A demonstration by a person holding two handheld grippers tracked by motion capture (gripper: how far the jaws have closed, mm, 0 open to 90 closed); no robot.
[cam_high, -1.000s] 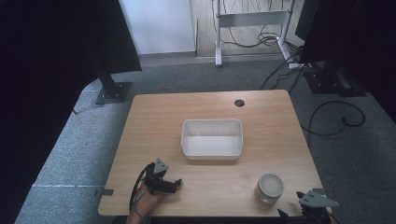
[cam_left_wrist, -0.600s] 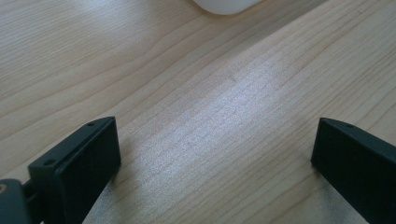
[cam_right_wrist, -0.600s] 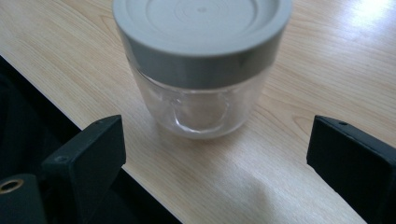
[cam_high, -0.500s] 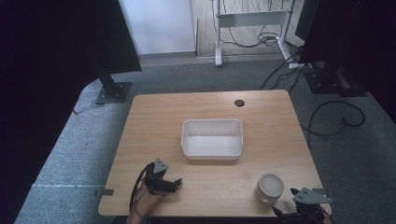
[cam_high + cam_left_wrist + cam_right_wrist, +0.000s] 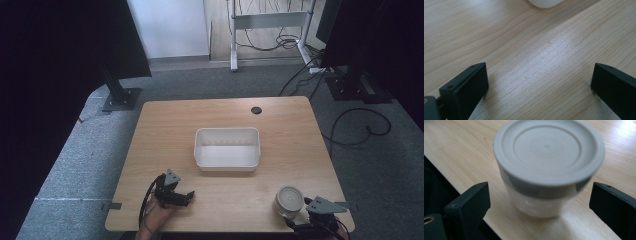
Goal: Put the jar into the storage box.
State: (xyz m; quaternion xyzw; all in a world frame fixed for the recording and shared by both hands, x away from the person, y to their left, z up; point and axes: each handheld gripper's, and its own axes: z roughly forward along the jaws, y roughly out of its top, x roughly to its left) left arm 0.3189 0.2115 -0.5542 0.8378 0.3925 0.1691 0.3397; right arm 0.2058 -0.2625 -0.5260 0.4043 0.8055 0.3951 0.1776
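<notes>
Pale wood-grain tabletop [image 5: 165,130]; white bin [image 5: 227,148]; white cup [image 5: 536,202] under a grey lid [image 5: 548,150] with moulded concentric rings; black fingers [image 5: 469,202] on the right gripper [image 5: 541,207]; grey speckled carpet [image 5: 75,170].

Table [image 5: 165,125]: one, wooden, with one round cable hole [image 5: 256,110] near its far edge

White tub [image 5: 227,149]: one, rectangular, nothing inside it

Lidded cup [image 5: 288,200]: one, white body, one grey lid; I see it again in my right gripper view [image 5: 547,167]

My grippers: two, the left gripper [image 5: 172,192] and the right gripper [image 5: 320,212], each with two black jaws set wide apart

Grey three-cornered plates: two, one on top of each gripper

Black stands on the floor: two
</notes>
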